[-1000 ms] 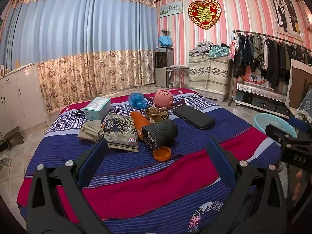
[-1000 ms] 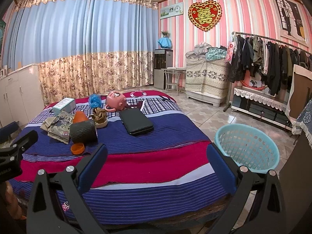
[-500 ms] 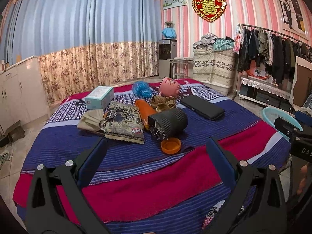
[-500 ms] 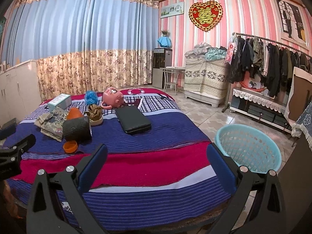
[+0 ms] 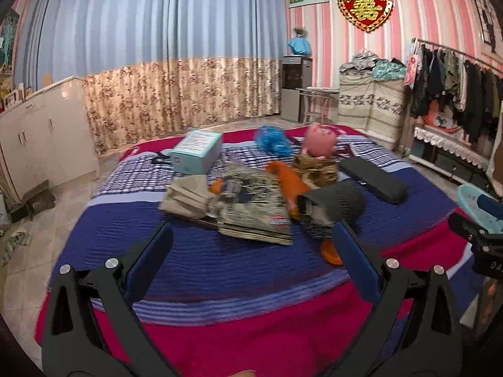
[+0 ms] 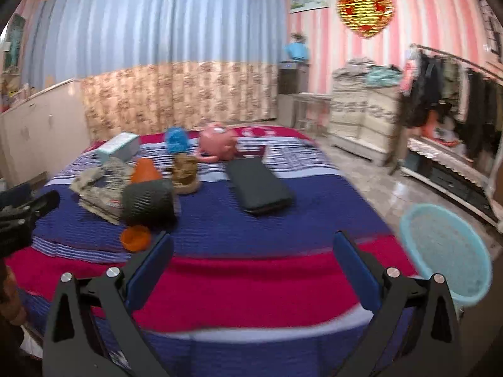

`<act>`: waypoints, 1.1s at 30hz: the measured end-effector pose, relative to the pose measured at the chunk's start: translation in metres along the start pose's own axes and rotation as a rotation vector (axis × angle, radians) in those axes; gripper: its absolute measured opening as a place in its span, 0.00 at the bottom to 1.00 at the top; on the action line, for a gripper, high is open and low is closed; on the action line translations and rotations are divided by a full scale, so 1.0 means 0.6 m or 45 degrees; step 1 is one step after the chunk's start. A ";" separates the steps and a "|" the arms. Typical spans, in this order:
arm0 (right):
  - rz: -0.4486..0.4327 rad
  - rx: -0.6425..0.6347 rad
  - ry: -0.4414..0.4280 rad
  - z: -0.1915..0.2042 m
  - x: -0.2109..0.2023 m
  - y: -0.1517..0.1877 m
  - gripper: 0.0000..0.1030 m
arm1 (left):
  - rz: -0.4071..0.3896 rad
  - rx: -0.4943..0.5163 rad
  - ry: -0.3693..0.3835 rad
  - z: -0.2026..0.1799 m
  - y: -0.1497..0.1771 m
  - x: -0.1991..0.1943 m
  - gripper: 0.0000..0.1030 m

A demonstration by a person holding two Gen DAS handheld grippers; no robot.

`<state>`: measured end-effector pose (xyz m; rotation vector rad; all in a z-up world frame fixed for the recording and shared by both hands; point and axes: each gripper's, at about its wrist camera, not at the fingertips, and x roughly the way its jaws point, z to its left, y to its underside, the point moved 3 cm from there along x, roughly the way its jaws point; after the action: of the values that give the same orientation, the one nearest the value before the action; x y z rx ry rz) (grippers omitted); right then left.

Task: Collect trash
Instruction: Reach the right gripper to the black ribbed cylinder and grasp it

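My right wrist view is smeared throughout: the heart ornament (image 6: 364,12) at upper right is a streaked blur, its lettering unreadable, and the light blue basket (image 6: 446,251) at lower right shows no weave. In my left wrist view that basket (image 5: 471,201) is cut by the right edge and partly covered by my other gripper's body. My right finger (image 5: 358,260) hides part of the orange lid (image 5: 330,253). Print on the teal box (image 5: 198,150) is too small to read.
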<state>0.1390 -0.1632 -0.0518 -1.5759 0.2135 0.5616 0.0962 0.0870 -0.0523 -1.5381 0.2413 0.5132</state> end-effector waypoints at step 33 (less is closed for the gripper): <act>0.140 -0.109 -0.313 0.124 0.140 -0.055 0.71 | 0.129 -0.071 0.013 0.053 -0.002 0.064 0.95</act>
<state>0.2099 -0.0710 -0.0621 -1.5678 0.0912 0.8539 0.1251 0.1248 -0.0680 -1.5892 0.3162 0.5959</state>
